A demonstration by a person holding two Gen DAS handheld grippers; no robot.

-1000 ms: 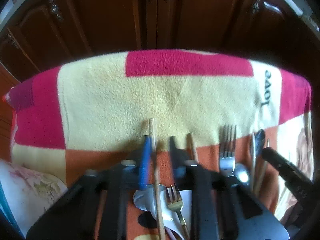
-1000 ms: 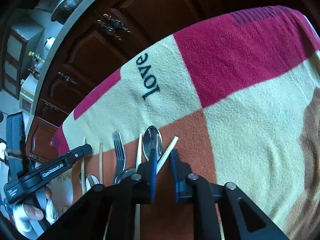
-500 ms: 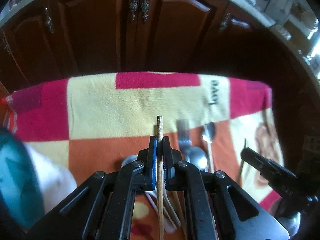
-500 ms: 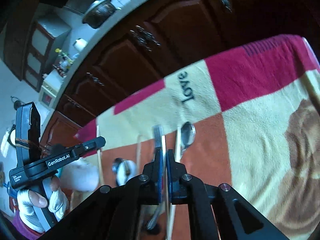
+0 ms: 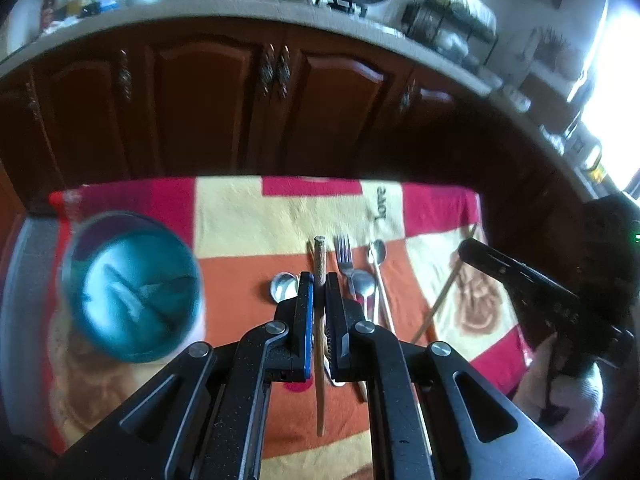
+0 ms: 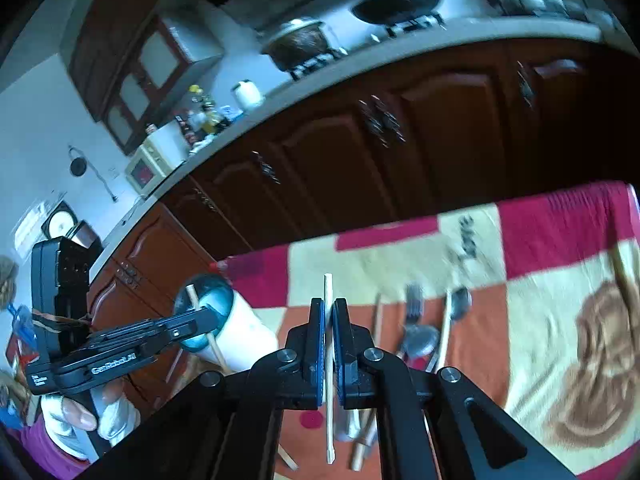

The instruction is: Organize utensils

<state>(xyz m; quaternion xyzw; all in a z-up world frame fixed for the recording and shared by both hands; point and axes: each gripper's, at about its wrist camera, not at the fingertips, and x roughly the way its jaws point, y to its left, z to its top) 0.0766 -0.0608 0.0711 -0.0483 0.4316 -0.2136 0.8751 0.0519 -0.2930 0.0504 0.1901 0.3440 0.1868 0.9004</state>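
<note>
My left gripper (image 5: 319, 284) is shut on a brown wooden chopstick (image 5: 319, 344), held in the air above the utensils. A teal-lined cup (image 5: 132, 284) stands to its left. On the checked blanket (image 5: 248, 216) lie a fork (image 5: 344, 254) and spoons (image 5: 284, 286). My right gripper (image 6: 328, 304) is shut on a pale chopstick (image 6: 328, 400), also off the blanket. In the right wrist view the left gripper (image 6: 206, 316) holds its chopstick (image 6: 193, 296) in front of the cup (image 6: 244, 336). In the left wrist view the right gripper (image 5: 468, 246) carries its chopstick (image 5: 440, 300).
Another spoon (image 5: 378, 250) and a pale chopstick (image 5: 384, 300) lie right of the fork. Dark wooden cabinets (image 5: 224, 100) under a counter stand behind the table. A person's gloved hand (image 6: 76, 412) holds the left gripper. The blanket's far edge (image 6: 400, 228) drops off toward the cabinets.
Both grippers stood open around chopsticks lying on the blanket, then shut on them and rose. The cup has come into both views at the left.
</note>
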